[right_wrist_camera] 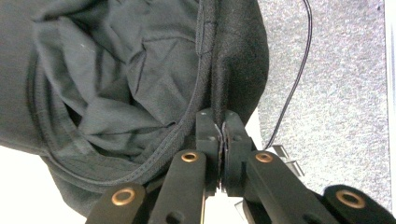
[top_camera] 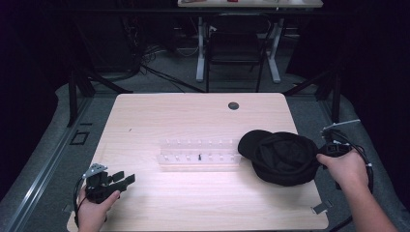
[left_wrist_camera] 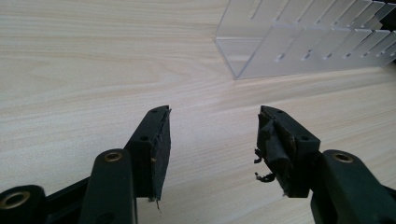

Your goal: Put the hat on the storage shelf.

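Light wood desk [top_camera: 193, 116], clear slotted rack [top_camera: 198, 155] at centre. Black cap [top_camera: 283, 157] lying opening-up at right edge, rim pinched by right tool [right_wrist_camera: 222, 128], clenched on fabric for lifting. Left tool [left_wrist_camera: 212, 135] released, parked near-left, clear of cap.

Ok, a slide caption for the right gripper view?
Right gripper shut on the black cap's rim.

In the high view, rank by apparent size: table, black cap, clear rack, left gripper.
1. Table, by far the largest.
2. Clear rack and black cap: look close in area, the rack longer, the cap rounder; I won't rank them.
3. Left gripper, smallest, though nearest the camera.
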Motion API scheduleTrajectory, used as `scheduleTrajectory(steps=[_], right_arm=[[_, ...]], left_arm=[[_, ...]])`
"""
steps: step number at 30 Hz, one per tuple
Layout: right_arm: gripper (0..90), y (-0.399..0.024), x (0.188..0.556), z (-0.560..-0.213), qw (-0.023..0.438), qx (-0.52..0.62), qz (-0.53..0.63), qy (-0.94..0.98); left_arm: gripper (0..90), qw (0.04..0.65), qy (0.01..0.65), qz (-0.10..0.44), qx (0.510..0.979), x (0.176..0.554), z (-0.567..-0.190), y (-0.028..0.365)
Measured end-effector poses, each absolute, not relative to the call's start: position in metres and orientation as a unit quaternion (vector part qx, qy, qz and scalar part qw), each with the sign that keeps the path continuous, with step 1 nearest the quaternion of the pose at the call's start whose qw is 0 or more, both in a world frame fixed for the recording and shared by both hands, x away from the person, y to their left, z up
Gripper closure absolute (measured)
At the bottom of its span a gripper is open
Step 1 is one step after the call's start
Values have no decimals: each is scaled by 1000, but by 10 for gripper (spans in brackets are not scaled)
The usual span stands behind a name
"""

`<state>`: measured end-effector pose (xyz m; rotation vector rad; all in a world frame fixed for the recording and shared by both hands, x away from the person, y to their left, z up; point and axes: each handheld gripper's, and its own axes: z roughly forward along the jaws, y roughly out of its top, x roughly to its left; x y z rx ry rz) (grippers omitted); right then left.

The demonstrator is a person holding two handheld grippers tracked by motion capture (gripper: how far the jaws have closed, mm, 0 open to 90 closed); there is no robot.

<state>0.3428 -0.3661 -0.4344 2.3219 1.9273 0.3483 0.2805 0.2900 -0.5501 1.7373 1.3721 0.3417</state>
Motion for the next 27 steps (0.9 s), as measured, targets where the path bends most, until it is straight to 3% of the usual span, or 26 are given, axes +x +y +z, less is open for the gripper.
scheduleTrajectory(steps=[17, 27], right_arm=[[885, -335, 354, -363, 99, 732, 179, 650], [885, -321, 355, -326, 91, 714, 221, 658]], left_arm=[[448, 436, 551, 136, 698, 281, -551, 289], [448, 435, 551, 136, 699, 282, -551, 289]])
